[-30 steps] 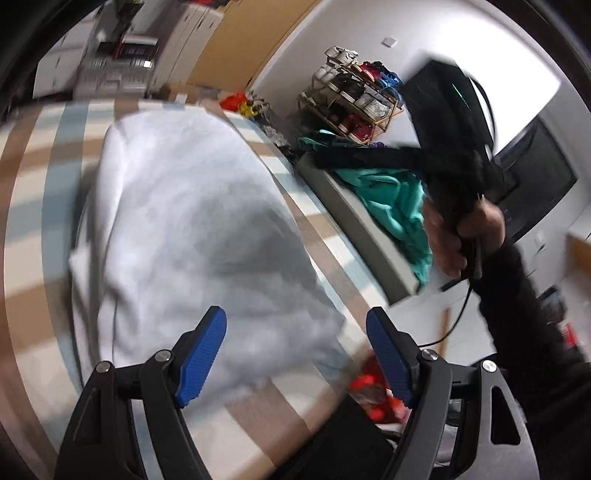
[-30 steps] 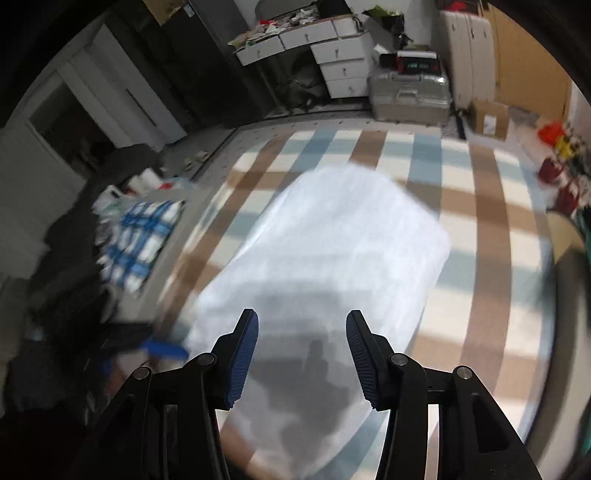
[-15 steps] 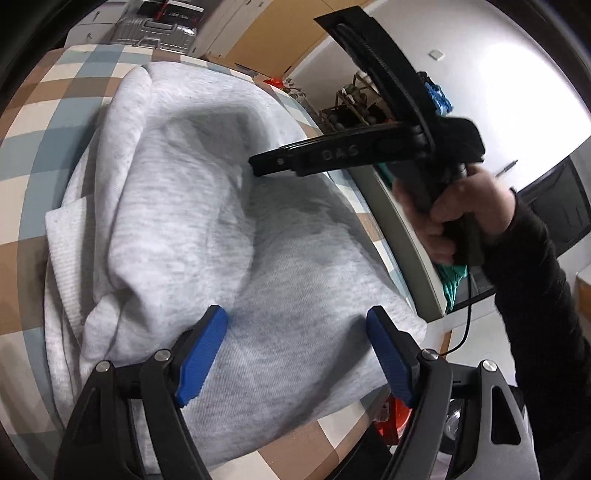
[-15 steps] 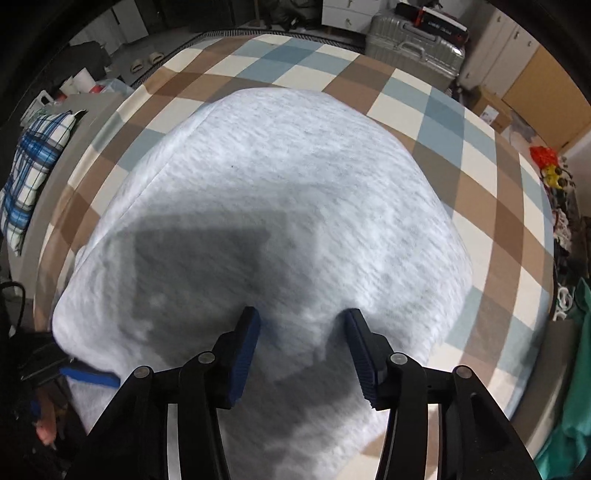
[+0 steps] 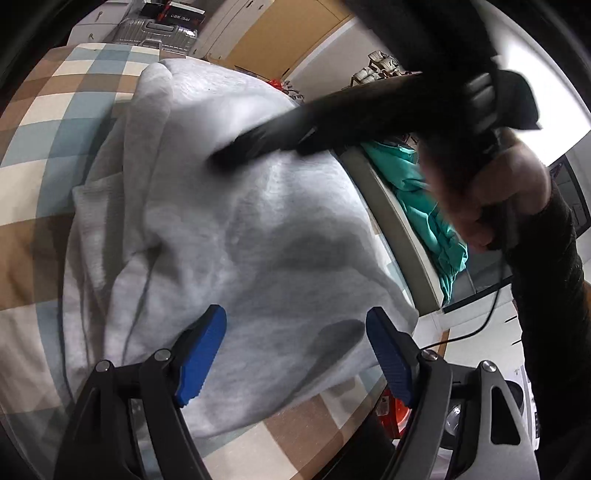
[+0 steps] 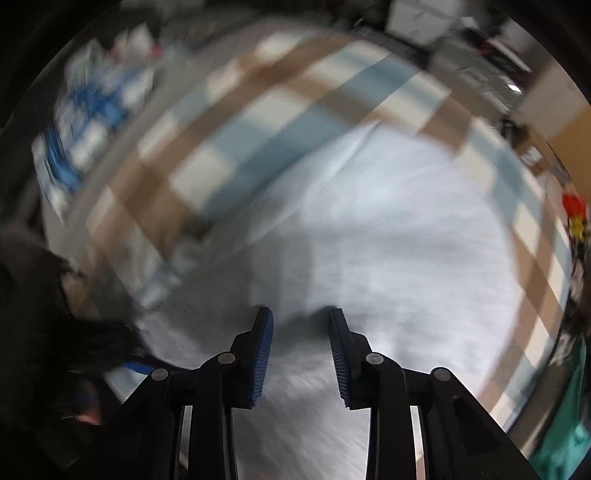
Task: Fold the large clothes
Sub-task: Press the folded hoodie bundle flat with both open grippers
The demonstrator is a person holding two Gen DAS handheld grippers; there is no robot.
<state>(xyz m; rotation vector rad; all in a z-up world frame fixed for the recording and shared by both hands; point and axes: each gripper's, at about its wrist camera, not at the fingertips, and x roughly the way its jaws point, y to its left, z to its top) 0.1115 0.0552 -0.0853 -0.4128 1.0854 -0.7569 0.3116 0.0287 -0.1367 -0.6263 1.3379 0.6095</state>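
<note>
A light grey sweatshirt (image 5: pixel 240 221) lies bunched on the checked tablecloth (image 5: pixel 55 129), with a ribbed hem at its left side. My left gripper (image 5: pixel 295 321) hangs open just above the garment's near part, nothing between its blue pads. The right gripper (image 5: pixel 236 151), blurred by motion, points down at the middle of the sweatshirt, held by a hand (image 5: pixel 498 195) in a black sleeve. In the right wrist view the right gripper (image 6: pixel 300 321) is closing over the grey fabric (image 6: pixel 406 240). A gap remains between its pads and I see no fabric pinched.
The table's right edge runs close beside the garment. Beyond it a teal cloth (image 5: pixel 424 206) lies on a grey surface. A silver suitcase (image 5: pixel 159 29) and a shoe rack (image 5: pixel 380 66) stand farther off. A blue plaid cloth (image 6: pixel 85 122) lies off the table's far left.
The right gripper swung in and came down over the middle of the sweatshirt, its jaws narrowing. The left gripper sank closer to the garment's near part and stayed open.
</note>
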